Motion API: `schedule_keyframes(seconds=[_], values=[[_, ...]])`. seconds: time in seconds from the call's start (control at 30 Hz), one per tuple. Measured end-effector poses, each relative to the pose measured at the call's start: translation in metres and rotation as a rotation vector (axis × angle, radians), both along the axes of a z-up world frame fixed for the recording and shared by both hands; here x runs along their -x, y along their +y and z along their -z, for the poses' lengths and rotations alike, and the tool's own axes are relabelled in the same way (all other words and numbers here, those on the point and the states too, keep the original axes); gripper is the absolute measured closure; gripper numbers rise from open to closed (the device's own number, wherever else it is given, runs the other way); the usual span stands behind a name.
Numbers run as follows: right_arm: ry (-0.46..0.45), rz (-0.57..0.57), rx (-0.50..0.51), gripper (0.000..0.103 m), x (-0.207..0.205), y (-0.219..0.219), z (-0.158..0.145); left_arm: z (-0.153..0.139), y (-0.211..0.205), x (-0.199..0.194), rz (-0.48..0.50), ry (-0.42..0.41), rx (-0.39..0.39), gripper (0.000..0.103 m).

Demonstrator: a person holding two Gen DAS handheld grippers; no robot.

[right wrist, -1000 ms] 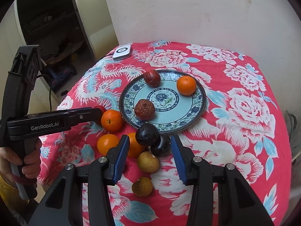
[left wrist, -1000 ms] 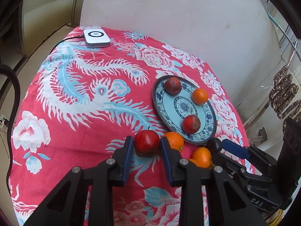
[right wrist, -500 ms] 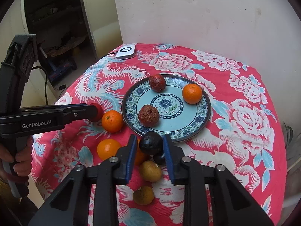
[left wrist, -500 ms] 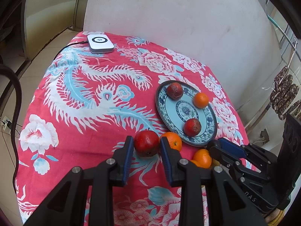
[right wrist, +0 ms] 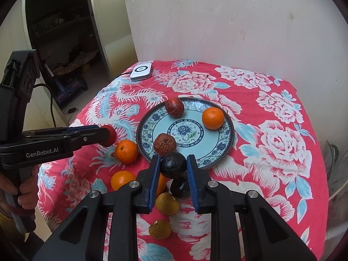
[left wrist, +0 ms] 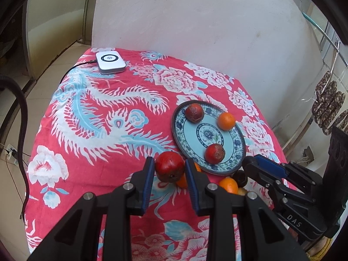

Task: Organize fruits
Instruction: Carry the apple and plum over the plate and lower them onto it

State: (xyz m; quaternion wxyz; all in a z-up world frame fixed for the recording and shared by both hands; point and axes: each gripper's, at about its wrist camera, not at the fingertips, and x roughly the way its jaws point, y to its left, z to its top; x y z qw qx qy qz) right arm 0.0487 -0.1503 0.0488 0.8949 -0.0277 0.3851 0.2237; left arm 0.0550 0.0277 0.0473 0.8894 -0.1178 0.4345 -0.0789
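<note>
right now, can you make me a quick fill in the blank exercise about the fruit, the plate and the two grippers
1. The left gripper is shut on a ____ fruit.
2. The right gripper is shut on a ____ fruit.
3. The number of fruits lying on the plate is ____.
4. The white device lies near the ____ edge of the tablecloth, towards the wall.

Missing words: red; black; three; far
</note>
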Motion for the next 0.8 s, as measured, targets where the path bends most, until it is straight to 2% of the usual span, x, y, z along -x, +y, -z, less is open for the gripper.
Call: schedule_keyframes(seconds=[0.33, 0.8], values=[[-0.014, 0.009, -0.007, 0.077, -0.014, -0.003, -0.005, -0.011, -0.019, -0.016, 0.042, -0.032, -0.013, 0.074], [0.003, 0.033, -0.022, 0.077, -0.044, -0.003, 0.005, -0.007, -0.034, -0.046, 0.061, -0.037, -0.013, 0.074]])
